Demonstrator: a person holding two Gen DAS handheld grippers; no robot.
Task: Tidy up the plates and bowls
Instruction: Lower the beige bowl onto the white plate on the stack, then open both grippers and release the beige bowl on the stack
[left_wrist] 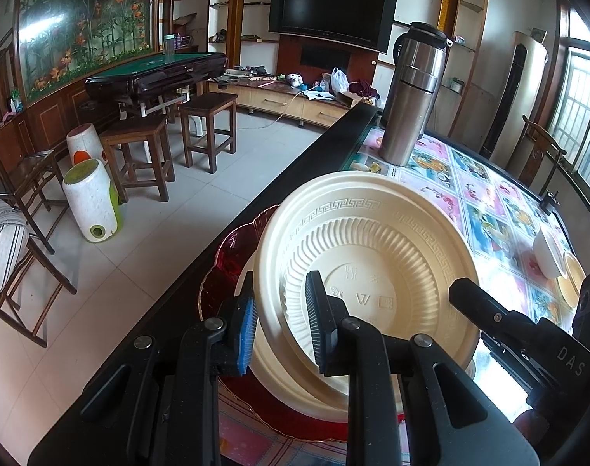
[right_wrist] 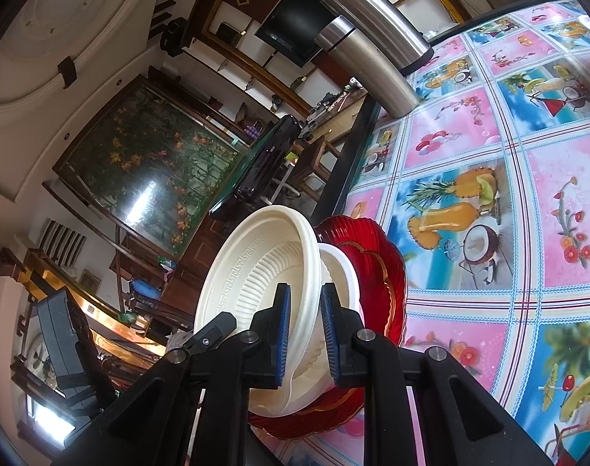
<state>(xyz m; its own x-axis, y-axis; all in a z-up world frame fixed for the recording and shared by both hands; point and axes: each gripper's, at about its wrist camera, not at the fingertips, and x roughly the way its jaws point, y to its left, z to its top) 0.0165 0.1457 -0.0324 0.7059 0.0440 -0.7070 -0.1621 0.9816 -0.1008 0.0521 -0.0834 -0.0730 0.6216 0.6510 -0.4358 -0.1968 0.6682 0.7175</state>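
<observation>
A cream plastic bowl (left_wrist: 376,256) with a key-pattern rim is held tilted over a second cream bowl (left_wrist: 271,372) that sits on a red glass plate (left_wrist: 225,260) at the table's edge. My left gripper (left_wrist: 281,322) is shut on the tilted bowl's near rim. My right gripper (right_wrist: 306,336) is shut on the same bowl's rim (right_wrist: 256,268); its finger (left_wrist: 485,310) shows in the left wrist view. The lower bowl (right_wrist: 339,268) and red plate (right_wrist: 376,256) lie behind it in the right wrist view.
A steel thermos (left_wrist: 411,93) stands at the table's far corner, also in the right wrist view (right_wrist: 372,39). More cream bowls (left_wrist: 555,260) sit at the right. The table (left_wrist: 485,202) has a patterned cloth under glass and a dark edge (left_wrist: 295,171). Stools (left_wrist: 139,155) stand on the floor.
</observation>
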